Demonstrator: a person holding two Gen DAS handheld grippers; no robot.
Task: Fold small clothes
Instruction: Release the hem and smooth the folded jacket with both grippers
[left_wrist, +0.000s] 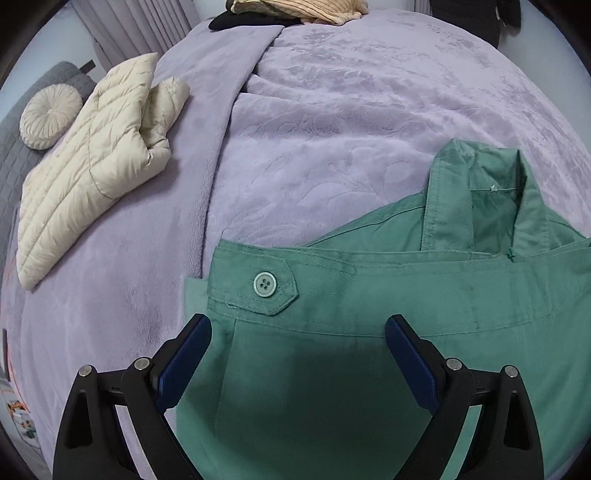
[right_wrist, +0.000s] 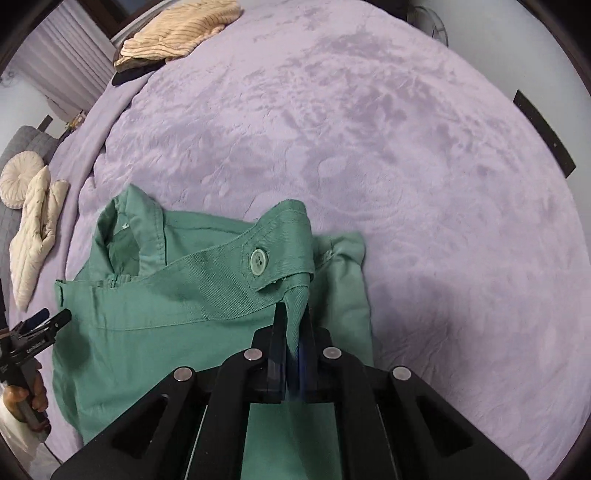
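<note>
A green jacket (left_wrist: 369, 295) lies partly folded on the lilac bedspread (left_wrist: 332, 129), its collar (left_wrist: 476, 199) toward the far side. A buttoned cuff tab (left_wrist: 266, 286) rests across the fold. My left gripper (left_wrist: 297, 332) is open just above the jacket's left edge, with cloth under the gap and nothing pinched. In the right wrist view the same jacket (right_wrist: 166, 314) spreads to the left. My right gripper (right_wrist: 293, 314) is shut on a raised fold of the green jacket just below the buttoned tab (right_wrist: 258, 262). The left gripper (right_wrist: 51, 319) shows at the far left, held by a hand.
A cream quilted jacket (left_wrist: 92, 158) lies folded at the left beside a round cushion (left_wrist: 50, 116). A striped beige garment (left_wrist: 295, 9) over something black sits at the far edge. The bedspread (right_wrist: 406, 166) stretches bare to the right of the green jacket.
</note>
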